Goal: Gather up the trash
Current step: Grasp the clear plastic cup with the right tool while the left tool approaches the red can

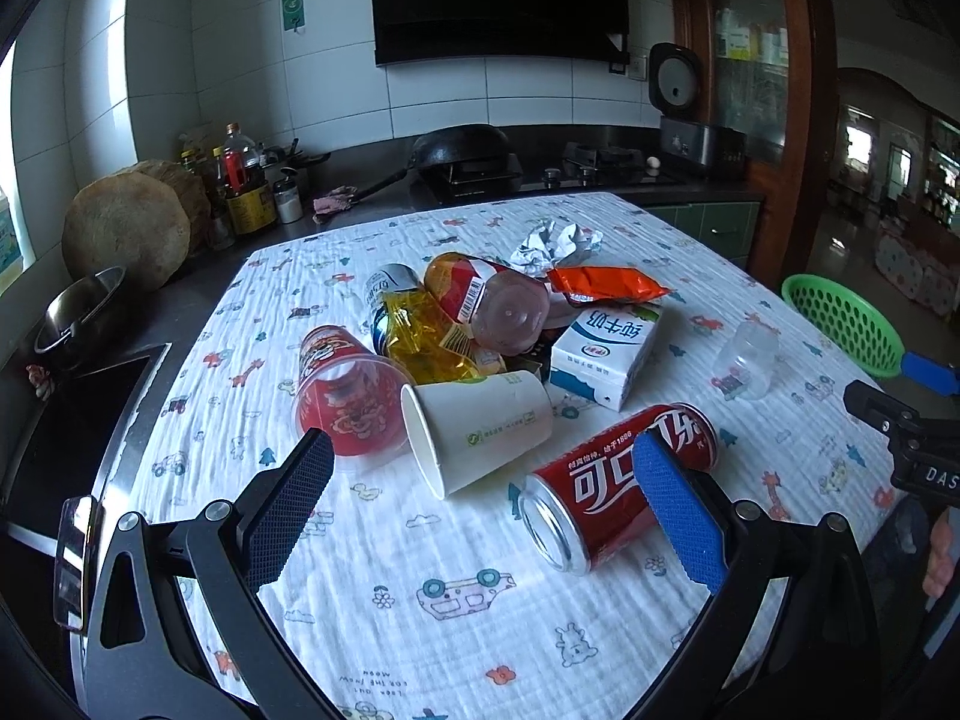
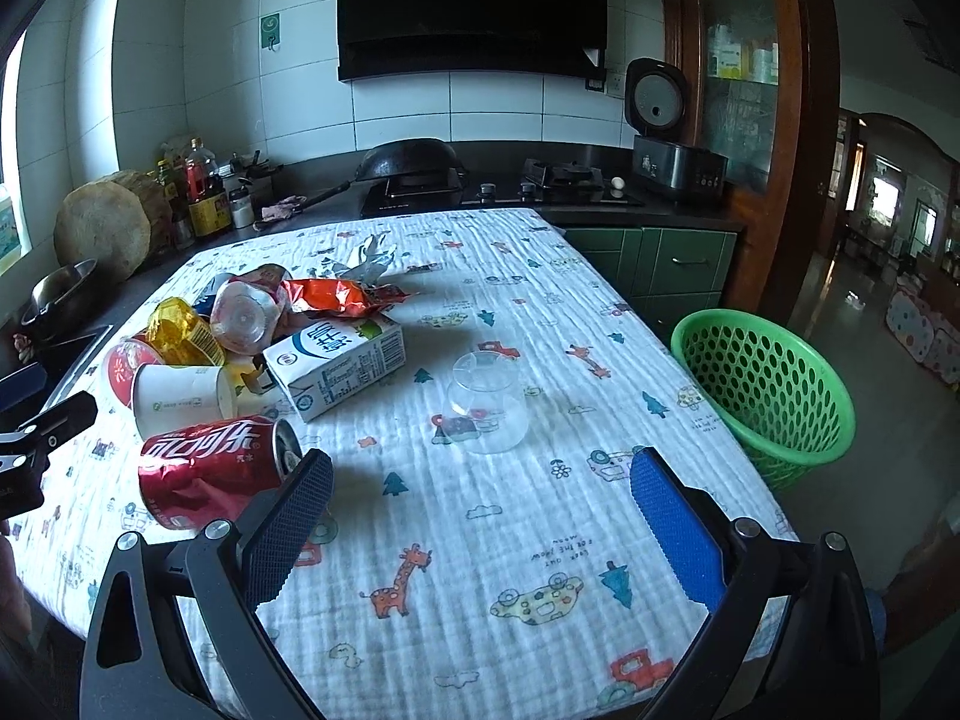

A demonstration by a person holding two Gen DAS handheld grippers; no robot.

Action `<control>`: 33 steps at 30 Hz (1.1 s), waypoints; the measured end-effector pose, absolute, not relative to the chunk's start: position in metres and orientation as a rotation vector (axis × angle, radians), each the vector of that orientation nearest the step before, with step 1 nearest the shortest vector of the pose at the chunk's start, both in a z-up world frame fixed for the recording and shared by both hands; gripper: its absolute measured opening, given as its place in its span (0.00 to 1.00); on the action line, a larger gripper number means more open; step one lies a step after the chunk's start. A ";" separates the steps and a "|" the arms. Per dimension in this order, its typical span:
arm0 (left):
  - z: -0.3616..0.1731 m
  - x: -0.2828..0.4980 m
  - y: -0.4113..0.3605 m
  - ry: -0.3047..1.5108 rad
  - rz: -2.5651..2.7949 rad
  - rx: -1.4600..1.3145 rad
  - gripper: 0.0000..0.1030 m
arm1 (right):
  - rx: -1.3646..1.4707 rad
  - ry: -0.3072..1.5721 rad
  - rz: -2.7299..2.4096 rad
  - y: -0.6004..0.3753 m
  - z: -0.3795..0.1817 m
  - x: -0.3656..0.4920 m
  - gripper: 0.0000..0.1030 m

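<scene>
A heap of trash lies on the patterned tablecloth [image 1: 456,630]. Nearest is a red cola can [image 1: 606,486] on its side, then a white paper cup [image 1: 474,426], a red plastic cup [image 1: 345,390], a milk carton [image 1: 606,348], a yellow wrapper [image 1: 426,342], a brown bottle [image 1: 486,300], an orange snack bag [image 1: 606,283] and crumpled paper [image 1: 555,243]. My left gripper [image 1: 480,480] is open just before the can and paper cup. My right gripper [image 2: 480,495] is open above bare cloth, the cola can [image 2: 210,465] by its left finger. A clear plastic cup [image 2: 487,402] lies ahead of it.
A green perforated basket [image 2: 762,384] stands on the floor off the table's right edge. Behind the table runs a dark counter with a wok [image 2: 414,165], stove [image 2: 561,177], rice cooker [image 2: 666,144], bottles [image 2: 204,192] and a metal bowl [image 1: 84,306].
</scene>
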State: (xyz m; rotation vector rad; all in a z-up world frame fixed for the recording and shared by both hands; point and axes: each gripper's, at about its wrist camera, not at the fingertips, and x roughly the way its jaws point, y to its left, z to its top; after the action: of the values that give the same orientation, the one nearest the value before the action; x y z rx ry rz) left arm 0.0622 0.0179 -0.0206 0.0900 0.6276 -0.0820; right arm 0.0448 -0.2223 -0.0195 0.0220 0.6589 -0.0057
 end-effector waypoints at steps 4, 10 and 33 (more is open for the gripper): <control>-0.022 0.064 0.014 0.638 -0.149 0.119 0.95 | 0.021 0.684 0.007 -0.233 -0.024 0.059 0.92; -0.024 0.073 0.007 0.660 -0.269 0.179 0.95 | 0.022 0.742 0.071 -0.238 -0.036 0.092 0.85; -0.047 0.111 -0.034 0.752 -0.611 0.429 0.87 | -0.055 0.900 0.146 -0.230 -0.084 0.184 0.72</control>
State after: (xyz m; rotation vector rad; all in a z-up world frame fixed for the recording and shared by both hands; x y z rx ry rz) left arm 0.1110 -0.0344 -0.0466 0.4293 0.7518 -0.6109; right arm 0.1836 -0.2297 -0.0841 -0.0545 0.9003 0.1459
